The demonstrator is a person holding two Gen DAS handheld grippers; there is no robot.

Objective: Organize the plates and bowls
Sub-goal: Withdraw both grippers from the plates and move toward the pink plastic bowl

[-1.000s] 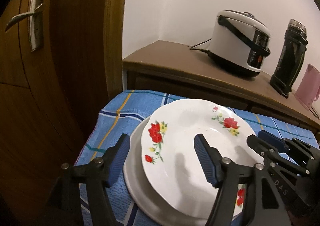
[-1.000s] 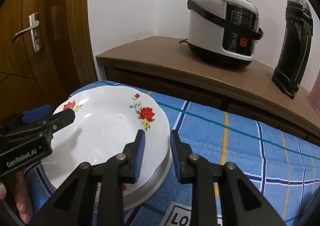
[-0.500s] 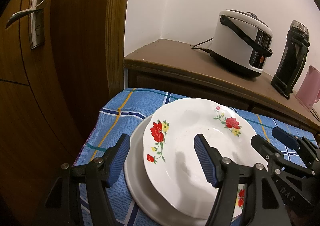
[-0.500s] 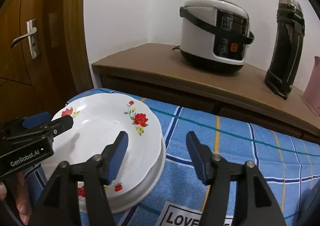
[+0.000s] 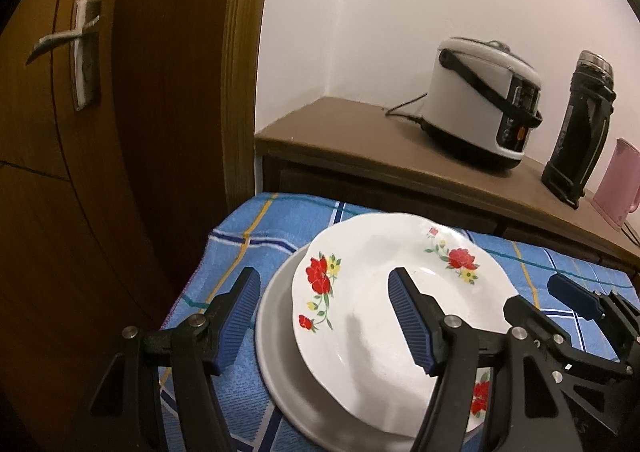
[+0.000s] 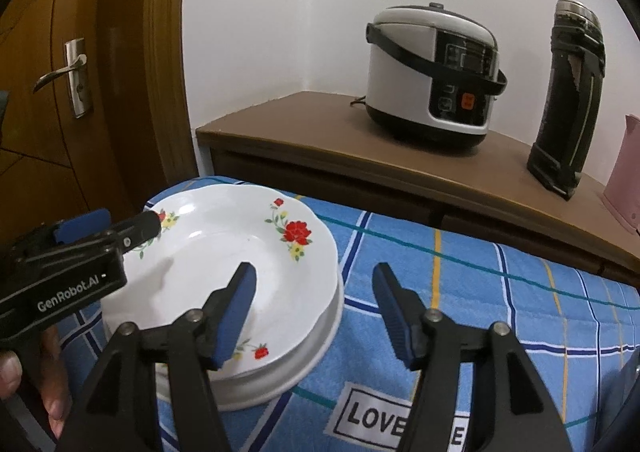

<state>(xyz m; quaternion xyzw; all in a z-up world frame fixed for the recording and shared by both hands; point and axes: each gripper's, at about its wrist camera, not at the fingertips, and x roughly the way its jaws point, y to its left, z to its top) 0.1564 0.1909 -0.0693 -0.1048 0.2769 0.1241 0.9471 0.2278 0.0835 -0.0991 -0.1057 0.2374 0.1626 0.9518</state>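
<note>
With the right tool (image 6: 314, 310) just opened and empty (left tool (image 5: 320, 318) also spread, empty), the flowered plate (image 6: 224, 272) sat off-centre on the plain plate (image 6: 316, 352) and risked sliding if nudged.

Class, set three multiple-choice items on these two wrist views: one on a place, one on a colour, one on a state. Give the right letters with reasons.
1. Where does the floral plate lie?
A) on the plain white plate
B) on the wooden cabinet
C) beside the rice cooker

2. What colour are the plate's large flowers?
A) blue
B) red
C) purple

3. How is the right gripper?
A) shut on the plate
B) open, holding nothing
C) shut on the cloth

Key: 1 A, the plain rim shows beneath it. 2 B, red blooms ring the rim. 3 B, its fingers stand apart, pressing nothing.
</note>
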